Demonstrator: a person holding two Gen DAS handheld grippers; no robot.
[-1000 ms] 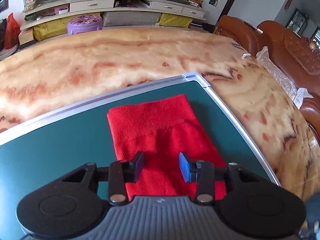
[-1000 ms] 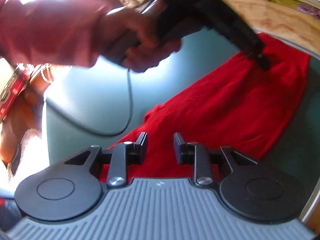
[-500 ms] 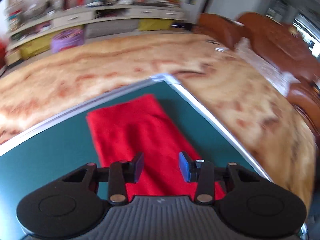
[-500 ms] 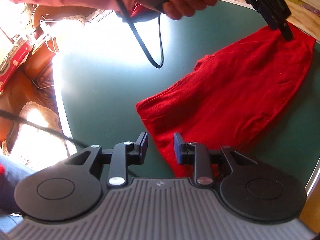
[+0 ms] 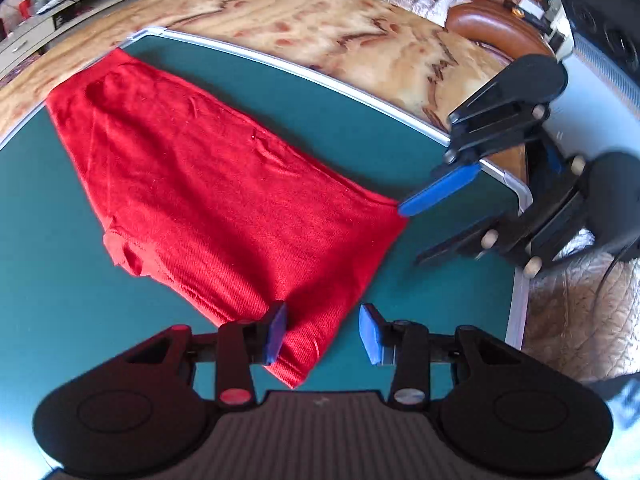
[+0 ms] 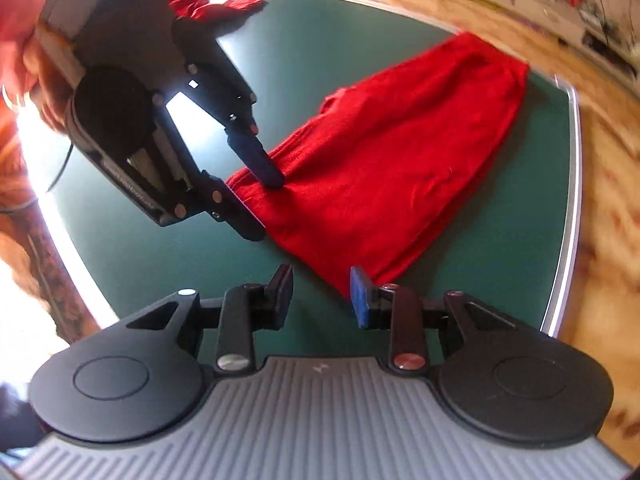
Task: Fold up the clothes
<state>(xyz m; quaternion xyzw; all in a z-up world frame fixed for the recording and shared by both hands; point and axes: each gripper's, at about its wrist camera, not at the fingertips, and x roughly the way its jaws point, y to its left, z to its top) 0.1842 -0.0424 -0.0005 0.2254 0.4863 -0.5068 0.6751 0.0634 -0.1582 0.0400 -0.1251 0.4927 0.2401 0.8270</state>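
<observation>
I see both grippers spread wide, holding nothing: left gripper (image 5: 322, 330) over the cloth's (image 5: 208, 184) near corner, right gripper (image 6: 320, 294) at its other corner, cloth flat on desk (image 5: 328, 120).

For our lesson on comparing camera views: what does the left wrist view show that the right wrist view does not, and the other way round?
Only the left wrist view shows the brown leather sofa and quilted cover. Only the right wrist view shows a second red cloth at the table's far edge. Both share the red garment on the green table, with both hand-held grippers, left and right, open at its near corners.
</observation>
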